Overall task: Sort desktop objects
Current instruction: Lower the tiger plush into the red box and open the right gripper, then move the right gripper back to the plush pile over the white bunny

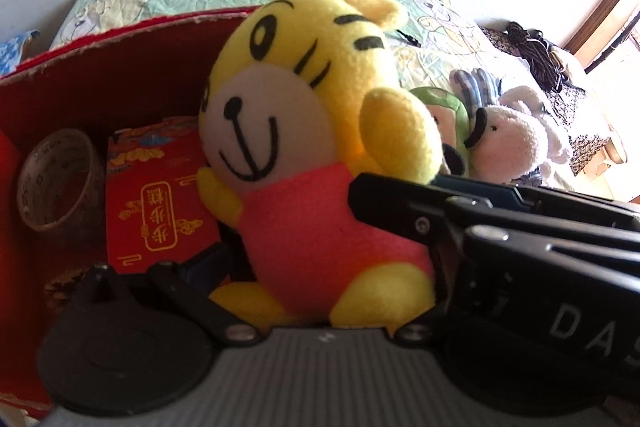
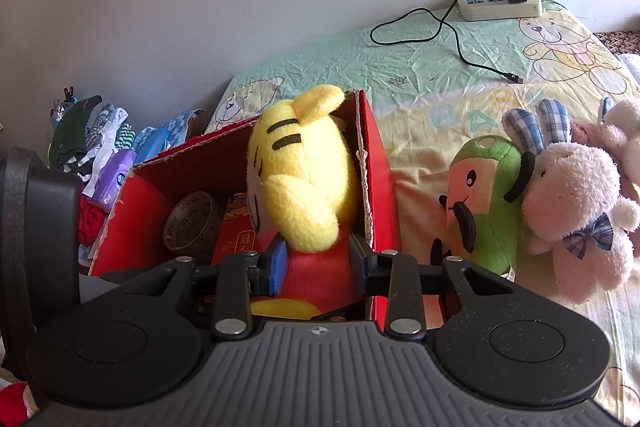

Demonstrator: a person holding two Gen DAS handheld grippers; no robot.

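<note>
A yellow tiger plush in a red shirt stands upright inside a red cardboard box. In the right wrist view my right gripper is shut on the tiger plush, its blue pads pressing both sides of the red body, just inside the box wall. My left gripper is open, with the plush's lower body between its spread fingers; its left pad stands slightly off the shirt. Its right finger is hidden behind the right gripper's fingers, which cross in from the right.
In the box lie a tape roll and a red packet. A green plush and a white plush lie on the sheet right of the box. A power strip with its cable sits by the wall. Clothes and tissue packs pile up on the left.
</note>
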